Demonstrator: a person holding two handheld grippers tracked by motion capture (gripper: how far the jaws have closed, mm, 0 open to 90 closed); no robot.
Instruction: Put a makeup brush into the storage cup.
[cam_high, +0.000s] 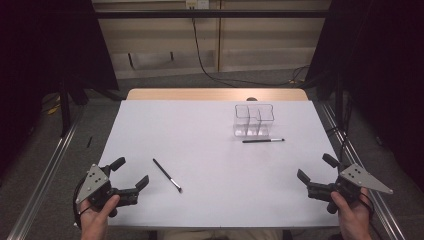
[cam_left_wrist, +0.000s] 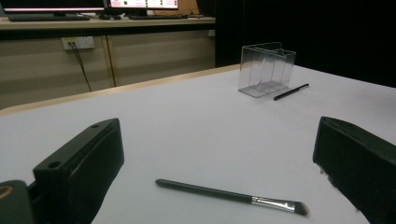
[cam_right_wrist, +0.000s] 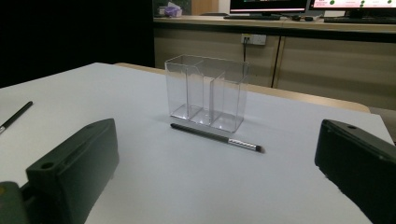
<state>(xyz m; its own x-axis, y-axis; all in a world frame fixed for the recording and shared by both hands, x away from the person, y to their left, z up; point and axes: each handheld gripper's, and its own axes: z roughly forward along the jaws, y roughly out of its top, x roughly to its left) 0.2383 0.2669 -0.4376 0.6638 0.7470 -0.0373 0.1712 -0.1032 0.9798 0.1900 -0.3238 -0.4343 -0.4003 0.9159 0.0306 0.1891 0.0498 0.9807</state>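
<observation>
From the high view I see my left gripper (cam_high: 131, 173) and right gripper (cam_high: 316, 168) resting at the near corners of the white table (cam_high: 210, 165), both with jaws spread wide and empty. One brush (cam_high: 167, 175) lies just beside the left gripper; a second brush (cam_high: 263, 140) lies just in front of the clear organizer (cam_high: 254, 120), farther off.

In the left gripper view, the near brush (cam_left_wrist: 231, 195) lies flat between my open jaws, untouched.

In the right gripper view, the organizer (cam_right_wrist: 205, 92) stands upright with the second brush (cam_right_wrist: 215, 136) at its foot.

I judge nothing is started; next I must lower onto the near brush's handle and close
</observation>
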